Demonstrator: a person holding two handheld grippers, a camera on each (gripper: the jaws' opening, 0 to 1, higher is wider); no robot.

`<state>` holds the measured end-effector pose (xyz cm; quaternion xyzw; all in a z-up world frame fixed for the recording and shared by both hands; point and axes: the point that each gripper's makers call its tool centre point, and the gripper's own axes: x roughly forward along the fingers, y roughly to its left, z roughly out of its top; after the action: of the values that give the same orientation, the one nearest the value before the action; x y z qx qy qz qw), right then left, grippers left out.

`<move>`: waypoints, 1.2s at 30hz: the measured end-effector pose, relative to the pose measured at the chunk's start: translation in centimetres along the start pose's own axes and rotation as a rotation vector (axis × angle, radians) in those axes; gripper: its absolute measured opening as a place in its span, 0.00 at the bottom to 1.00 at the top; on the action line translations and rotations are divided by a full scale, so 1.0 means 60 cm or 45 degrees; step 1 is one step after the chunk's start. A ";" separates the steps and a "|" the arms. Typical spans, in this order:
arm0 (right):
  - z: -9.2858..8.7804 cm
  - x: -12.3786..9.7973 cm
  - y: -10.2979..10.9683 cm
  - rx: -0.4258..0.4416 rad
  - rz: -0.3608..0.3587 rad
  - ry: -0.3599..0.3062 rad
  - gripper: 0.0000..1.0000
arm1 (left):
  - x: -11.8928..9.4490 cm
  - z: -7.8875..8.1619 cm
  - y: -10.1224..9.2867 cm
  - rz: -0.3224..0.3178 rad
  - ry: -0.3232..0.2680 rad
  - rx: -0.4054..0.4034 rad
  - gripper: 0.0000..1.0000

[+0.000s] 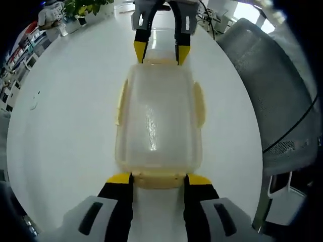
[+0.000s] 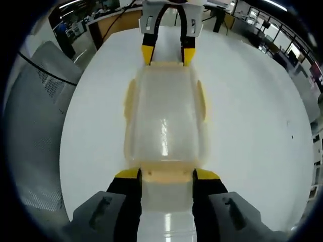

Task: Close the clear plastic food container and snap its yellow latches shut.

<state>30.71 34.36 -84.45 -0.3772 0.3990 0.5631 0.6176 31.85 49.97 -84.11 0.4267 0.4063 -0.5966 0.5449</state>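
At 6 o'clock in the left gripper view, the left tongs (image 1: pixel 159 178) stand parted, their yellow tips flanking the near end latch (image 1: pixel 159 180) of the box (image 1: pixel 159 121). They seem to touch or nearly touch that latch; I cannot tell which. Across the box at 12 o'clock, the right tongs (image 1: pixel 161 53) meet the far end in the same way, also parted, their tips just at the far rim.

From the right gripper view the picture mirrors: the right tongs (image 2: pixel 167 174) at 6 o'clock straddle their end latch (image 2: pixel 167 175), and the left tongs (image 2: pixel 167 54) sit at 12 o'clock on the opposite end. Neither pair grips anything; both are spread about as wide as a latch.

Between them the box (image 2: pixel 165 118) lies lengthwise on the white worktop (image 1: pixel 65 126), its clear lid already seated on top. Side latches (image 1: pixel 200 103) at 3 and 9 o'clock look flared outward, so probably not yet snapped; the end ones are hard to read.

Placing one pair of tongs at each end likely serves two aims: the box is braced against sliding on the smooth worktop, and each spread pair offers two contact points to push a latch flap evenly. My judgement is that closing is done and latching is the step in hand.

Further out, a grey mesh chair (image 1: pixel 272 101) stands at 3 o'clock beyond the worktop edge, with plants (image 1: pixel 83 7) at 11 o'clock.
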 end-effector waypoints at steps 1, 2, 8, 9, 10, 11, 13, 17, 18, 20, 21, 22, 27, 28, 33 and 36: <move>0.001 -0.001 0.002 -0.005 0.003 -0.001 0.35 | -0.003 0.001 -0.002 0.000 0.004 0.001 0.33; 0.003 -0.003 0.004 -0.009 0.006 0.002 0.35 | -0.007 0.002 -0.002 0.002 0.004 0.003 0.33; 0.015 -0.034 0.002 -0.040 -0.009 -0.036 0.35 | -0.044 0.011 -0.004 0.043 -0.003 -0.007 0.33; 0.017 -0.044 0.001 -0.051 -0.014 -0.047 0.35 | -0.053 0.015 -0.005 0.053 -0.011 -0.011 0.33; 0.019 -0.051 0.001 -0.056 -0.015 -0.054 0.35 | -0.059 0.018 -0.006 0.058 -0.014 -0.013 0.33; 0.021 -0.060 0.000 -0.064 -0.017 -0.065 0.35 | -0.066 0.022 -0.006 0.069 -0.013 -0.015 0.33; 0.022 -0.069 -0.003 -0.079 -0.029 -0.066 0.35 | -0.075 0.030 -0.006 0.085 -0.013 -0.020 0.33; 0.020 -0.092 -0.005 -0.095 -0.044 -0.080 0.35 | -0.091 0.046 -0.005 0.113 -0.008 -0.020 0.33; 0.019 -0.100 -0.006 -0.101 -0.050 -0.087 0.35 | -0.095 0.052 -0.004 0.119 -0.007 -0.022 0.33; 0.013 -0.115 -0.006 -0.108 -0.060 -0.096 0.35 | -0.098 0.064 -0.004 0.134 0.000 -0.022 0.33; 0.010 -0.120 -0.005 -0.111 -0.060 -0.096 0.35 | -0.098 0.070 -0.005 0.136 0.000 -0.023 0.33; 0.004 -0.127 -0.005 -0.116 -0.064 -0.093 0.35 | -0.099 0.079 -0.005 0.140 -0.003 -0.023 0.33; -0.027 -0.157 -0.002 -0.123 -0.070 -0.092 0.35 | -0.102 0.121 -0.007 0.139 -0.022 -0.026 0.33; -0.036 -0.165 -0.002 -0.121 -0.074 -0.097 0.35 | -0.102 0.132 -0.006 0.143 -0.023 -0.019 0.33; -0.077 -0.192 -0.006 -0.117 -0.083 -0.100 0.35 | -0.096 0.178 0.000 0.149 -0.020 -0.007 0.33; -0.107 -0.207 -0.007 -0.109 -0.087 -0.098 0.35 | -0.088 0.209 0.006 0.145 -0.035 -0.004 0.33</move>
<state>30.08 23.55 -75.60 -0.3944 0.3375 0.5725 0.6347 31.60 39.64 -75.27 0.4401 0.3747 -0.5696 0.5843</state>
